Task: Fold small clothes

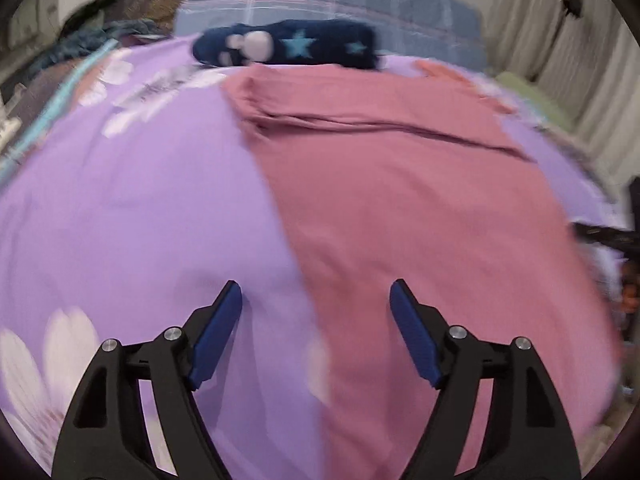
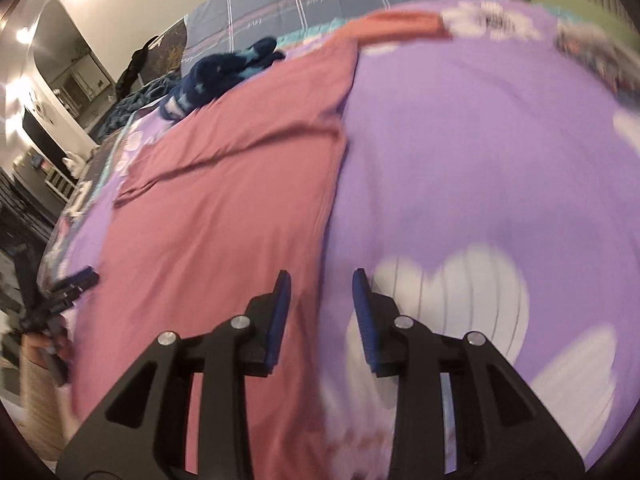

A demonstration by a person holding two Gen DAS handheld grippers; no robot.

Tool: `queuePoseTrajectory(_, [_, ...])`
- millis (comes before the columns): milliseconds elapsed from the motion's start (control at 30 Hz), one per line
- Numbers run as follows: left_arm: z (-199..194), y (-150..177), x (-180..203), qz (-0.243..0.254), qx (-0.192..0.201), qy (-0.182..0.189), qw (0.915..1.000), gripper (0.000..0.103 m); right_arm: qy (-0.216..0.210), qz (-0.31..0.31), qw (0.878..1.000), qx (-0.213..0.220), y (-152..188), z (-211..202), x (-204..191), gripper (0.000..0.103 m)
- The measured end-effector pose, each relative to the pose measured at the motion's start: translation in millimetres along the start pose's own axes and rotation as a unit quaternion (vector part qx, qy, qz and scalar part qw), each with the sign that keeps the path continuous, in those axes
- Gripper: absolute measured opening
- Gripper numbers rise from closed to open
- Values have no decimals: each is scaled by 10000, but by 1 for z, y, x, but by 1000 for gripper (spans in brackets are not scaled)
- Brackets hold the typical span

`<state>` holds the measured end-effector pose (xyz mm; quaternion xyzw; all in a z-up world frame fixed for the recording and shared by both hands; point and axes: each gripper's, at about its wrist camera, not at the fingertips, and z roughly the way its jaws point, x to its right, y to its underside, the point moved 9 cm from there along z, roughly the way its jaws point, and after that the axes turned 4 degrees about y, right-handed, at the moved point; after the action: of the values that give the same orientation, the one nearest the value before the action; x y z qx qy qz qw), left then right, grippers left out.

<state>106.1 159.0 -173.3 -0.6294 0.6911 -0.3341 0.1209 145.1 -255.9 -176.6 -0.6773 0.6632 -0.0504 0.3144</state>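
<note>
A dusty-pink garment [image 1: 400, 184] lies spread flat on a purple flowered bedsheet [image 1: 140, 200], with a fold ridge across its far part. My left gripper [image 1: 316, 292] is open and empty, hovering over the garment's near left edge. In the right wrist view the same garment [image 2: 224, 200] fills the left half, and my right gripper [image 2: 322, 280] is open and empty over its near right edge. The left gripper [image 2: 76, 280] shows at the garment's far side there. The right gripper's tip [image 1: 600, 234] shows at the right edge of the left wrist view.
A navy star-patterned bundle [image 1: 288, 46] lies at the head of the bed, also in the right wrist view [image 2: 216, 72]. A blue plaid quilt [image 1: 320, 4] lies behind it. An orange-pink cloth [image 2: 404, 24] lies beyond the garment. Curtains [image 1: 560, 40] hang at the right.
</note>
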Motion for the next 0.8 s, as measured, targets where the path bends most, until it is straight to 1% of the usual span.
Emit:
queuePoseTrajectory(33, [-4,10,13,78,-73,285,9995,71,-81,49,9999,-56,7,-3,-1,32])
queuePoseTrajectory(67, [-4,17,20,168,-133,366,9991,68,-172,138,9997,-114,15,-6,0,32])
queuePoseTrajectory(100, [-5,29,29,411,-230,311,9984,68,-252,226,9993,-149,22,-10,2,32])
queuePoseTrajectory(133, [-7,39,34,648,-285,168,9974,67,-323,288,9989,-177,28,-14,3,32])
queuePoseTrajectory(167, [-9,47,38,795,-317,85,9963,67,-376,328,9986,-197,33,-17,4,32])
queuePoseTrajectory(200, [-11,53,42,831,-342,91,9959,67,-437,377,9981,-220,39,-21,6,32])
queuePoseTrajectory(333, [-28,69,43,752,-491,293,9955,67,-689,584,9952,-382,67,-40,9,32])
queuePoseTrajectory(467, [-41,84,46,689,-639,590,9938,65,-781,586,9938,-524,88,-54,7,32])
queuePoseTrajectory(533, [-48,95,50,606,-661,743,9932,63,-852,660,9921,-639,101,-63,8,32])
queuePoseTrajectory(633, [-60,114,56,466,-683,1064,9909,61,-985,819,9886,-792,120,-76,12,32])
queuePoseTrajectory(733, [-67,124,56,386,-675,1165,9901,61,-1057,815,9876,-827,132,-84,14,32])
queuePoseTrajectory(800, [-64,121,55,307,-634,1230,9899,61,-1091,754,9879,-806,132,-81,12,34])
